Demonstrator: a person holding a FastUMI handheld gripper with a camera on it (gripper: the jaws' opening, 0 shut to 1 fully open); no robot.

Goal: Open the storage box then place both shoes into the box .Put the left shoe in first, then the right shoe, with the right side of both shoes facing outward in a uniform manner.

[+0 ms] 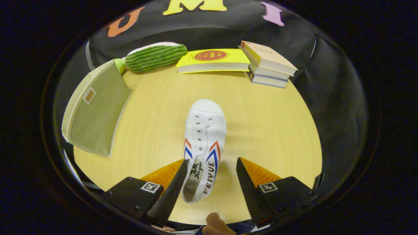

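A white canvas shoe (204, 140) with red and blue chevrons lies on the wooden table (271, 130), toe pointing away from me. Its heel end sits between my fingers, close against the left one, with a gap to the right one. My gripper (211, 164) is open above it and neither finger presses on the shoe. The storage box (94, 109), olive fabric with pale trim, stands to the left of the shoe with its lid down. I see one shoe.
At the table's far edge lie a striped green watermelon-shaped cushion (155, 56), a yellow book (214, 60) and a stack of three books (269, 63). A fingertip (215, 223) of a person's hand shows below the fingers.
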